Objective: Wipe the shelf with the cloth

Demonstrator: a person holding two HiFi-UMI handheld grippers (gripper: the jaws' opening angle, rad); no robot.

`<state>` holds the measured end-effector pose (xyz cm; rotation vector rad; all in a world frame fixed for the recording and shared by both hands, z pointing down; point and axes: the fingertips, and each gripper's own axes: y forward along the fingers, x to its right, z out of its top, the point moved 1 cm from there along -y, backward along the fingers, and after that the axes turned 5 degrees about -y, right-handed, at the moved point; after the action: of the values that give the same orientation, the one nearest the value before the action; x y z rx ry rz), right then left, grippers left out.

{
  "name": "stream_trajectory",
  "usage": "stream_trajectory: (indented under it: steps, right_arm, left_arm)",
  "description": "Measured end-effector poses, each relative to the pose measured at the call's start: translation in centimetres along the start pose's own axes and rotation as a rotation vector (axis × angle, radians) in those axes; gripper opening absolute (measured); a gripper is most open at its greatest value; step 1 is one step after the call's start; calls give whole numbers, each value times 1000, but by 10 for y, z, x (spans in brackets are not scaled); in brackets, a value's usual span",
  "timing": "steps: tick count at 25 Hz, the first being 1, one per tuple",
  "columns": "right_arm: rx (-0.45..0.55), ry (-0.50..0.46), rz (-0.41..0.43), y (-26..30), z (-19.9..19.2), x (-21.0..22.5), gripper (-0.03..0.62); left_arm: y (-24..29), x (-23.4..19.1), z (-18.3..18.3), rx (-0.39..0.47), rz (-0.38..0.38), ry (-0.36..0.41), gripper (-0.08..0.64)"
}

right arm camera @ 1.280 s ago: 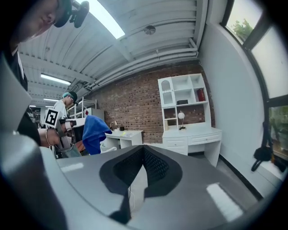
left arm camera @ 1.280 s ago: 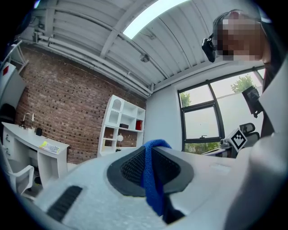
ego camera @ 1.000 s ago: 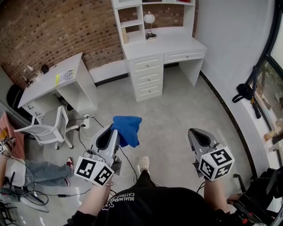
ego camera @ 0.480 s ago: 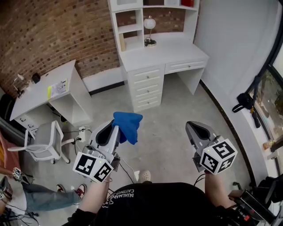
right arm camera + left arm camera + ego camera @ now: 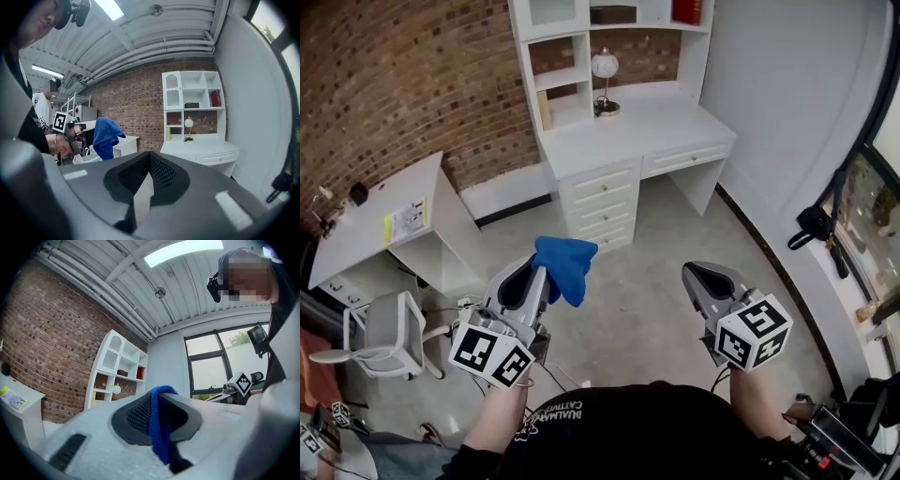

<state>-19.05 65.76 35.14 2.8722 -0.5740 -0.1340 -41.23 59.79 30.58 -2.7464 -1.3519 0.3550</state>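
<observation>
The left claw gripped the cloth; the right claw was closed, empty. The shelf had come nearer, so wiping could begin soon.

Open floor reaches the desk, where a lamp blocks its back edge beside the shelf.
</observation>
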Motion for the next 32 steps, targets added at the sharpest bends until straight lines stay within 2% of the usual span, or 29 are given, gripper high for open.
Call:
stream_trajectory:
  steps: [5, 9, 16, 23, 32]
  right_arm:
    - [-43, 34, -20, 5, -12, 22, 9]
    - [-30, 57, 18, 27, -10, 43, 8]
    - [-43, 3, 137, 86, -5, 92, 8]
    - [-56, -21, 222, 133, 0, 178, 8]
    - [-76, -25, 298, 167, -13, 292, 8]
  left_arm:
    - [31, -2, -17, -33, -35, -41, 38]
    - [51, -8, -18, -30, -19, -28, 38]
    - [94, -33, -31, -40, 97, -15, 38]
    - [165, -51, -43, -26, 212, -20, 38]
    - [260, -51, -57, 51, 329, 9, 38]
